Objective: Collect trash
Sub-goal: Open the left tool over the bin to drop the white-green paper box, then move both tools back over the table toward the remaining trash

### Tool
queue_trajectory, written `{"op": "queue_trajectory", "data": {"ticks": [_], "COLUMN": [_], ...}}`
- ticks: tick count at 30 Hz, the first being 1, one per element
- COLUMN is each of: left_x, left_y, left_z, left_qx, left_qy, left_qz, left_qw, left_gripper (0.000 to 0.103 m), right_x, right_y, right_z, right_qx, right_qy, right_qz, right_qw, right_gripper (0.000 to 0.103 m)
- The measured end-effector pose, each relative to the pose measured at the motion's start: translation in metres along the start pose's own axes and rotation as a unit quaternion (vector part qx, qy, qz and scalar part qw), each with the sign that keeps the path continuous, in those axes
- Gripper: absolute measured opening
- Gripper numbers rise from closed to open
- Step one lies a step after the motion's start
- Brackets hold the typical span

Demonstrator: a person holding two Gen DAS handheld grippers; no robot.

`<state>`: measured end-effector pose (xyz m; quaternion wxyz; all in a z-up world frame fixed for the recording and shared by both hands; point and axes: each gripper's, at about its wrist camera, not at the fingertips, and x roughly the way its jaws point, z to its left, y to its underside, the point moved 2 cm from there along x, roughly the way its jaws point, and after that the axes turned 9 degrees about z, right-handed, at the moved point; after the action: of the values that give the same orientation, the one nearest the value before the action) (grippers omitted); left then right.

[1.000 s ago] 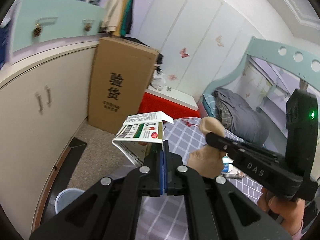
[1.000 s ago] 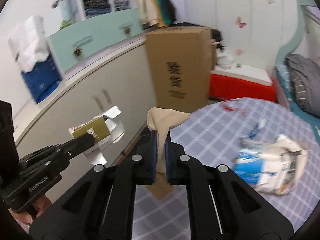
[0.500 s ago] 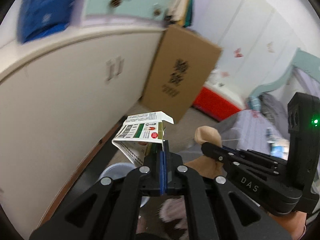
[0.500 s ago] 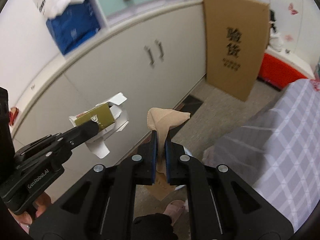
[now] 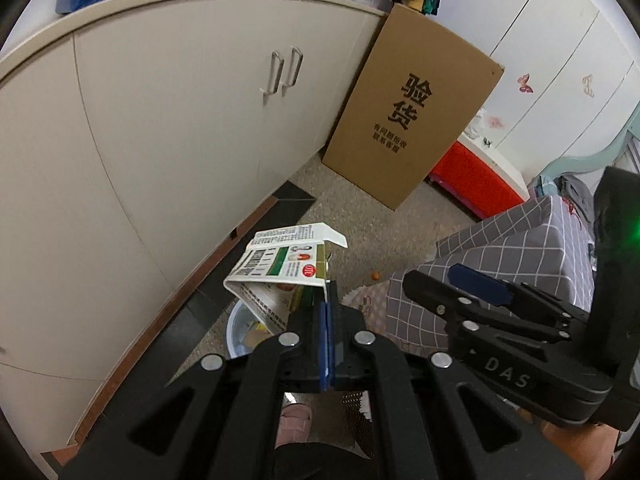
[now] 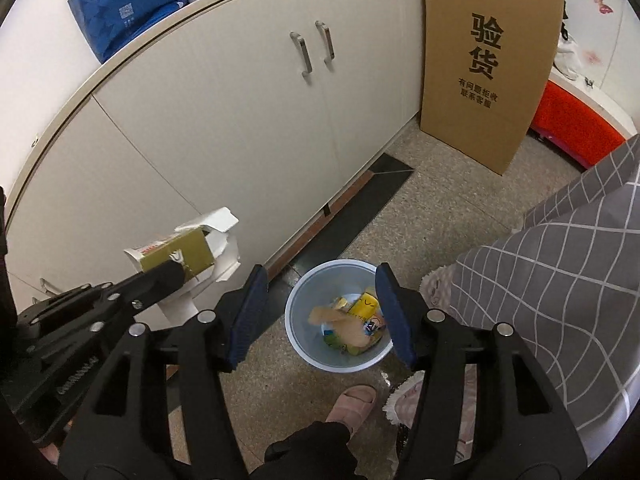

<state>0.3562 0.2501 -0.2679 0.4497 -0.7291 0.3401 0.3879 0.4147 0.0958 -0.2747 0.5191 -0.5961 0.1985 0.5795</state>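
My left gripper [image 5: 327,304] is shut on a torn white and green carton [image 5: 280,268], held above the floor; the carton also shows in the right wrist view [image 6: 188,252]. My right gripper [image 6: 320,312] is open and empty, directly above a pale blue trash bin [image 6: 298,320] on the floor. A crumpled tan paper [image 6: 340,322] lies in the bin among yellow wrappers. In the left wrist view the bin [image 5: 236,332] is partly hidden behind the carton, and the right gripper [image 5: 452,284] is to the right.
White cabinets [image 6: 240,120] run along the left. A tall cardboard box [image 6: 488,64] leans at the back by a red chest [image 6: 572,124]. A table with a grey checked cloth [image 6: 568,264] is on the right. A slippered foot [image 6: 352,404] stands by the bin.
Both grippers swung from the table down toward the floor by the cabinets. My right gripper opened and the tan paper dropped into the bin. The left still holds the carton.
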Motion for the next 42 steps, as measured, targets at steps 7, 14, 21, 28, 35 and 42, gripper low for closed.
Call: {"op": "queue_trajectory", "data": {"ticks": [7,14,21,28,35,42], "left_x": [0.010,0.016,0.020,0.022,0.033,0.017], "left_y": [0.001,-0.001,-0.010,-0.021,-0.018,-0.014], "left_z": [-0.013,-0.025,-0.038,-0.044,-0.021,-0.031], "left_qx": [0.008,0.019,0.027,0.020,-0.044,-0.043], "left_qy": [0.003,0.005,0.006,0.010,-0.002,0.010], "left_qz": [0.010,0.017,0.021,0.022,0.038,0.025], "left_qw": [0.9999,0.9997,0.9994,0.9995,0.9983,0.9987], "left_gripper": [0.001,0.001,0.001,0.005,0.066,0.068], "right_x": [-0.012,-0.024,-0.041,-0.055,-0.057,-0.068], "right_y": [0.004,0.008,0.009,0.008,0.011,0.015], "right_z": [-0.011,-0.024,-0.035,-0.042,-0.045,-0.047], "right_qx": [0.016,0.033,0.052,0.067,0.070,0.072], "right_qy": [0.001,0.010,0.017,0.018,0.014,0.012], "right_qz": [-0.015,-0.035,-0.069,-0.098,-0.094,-0.102], "right_qw": [1.000,0.999,0.996,0.993,0.993,0.992], "right_gripper": [0.061,0.063,0.065,0.066,0.067,0.067]}}
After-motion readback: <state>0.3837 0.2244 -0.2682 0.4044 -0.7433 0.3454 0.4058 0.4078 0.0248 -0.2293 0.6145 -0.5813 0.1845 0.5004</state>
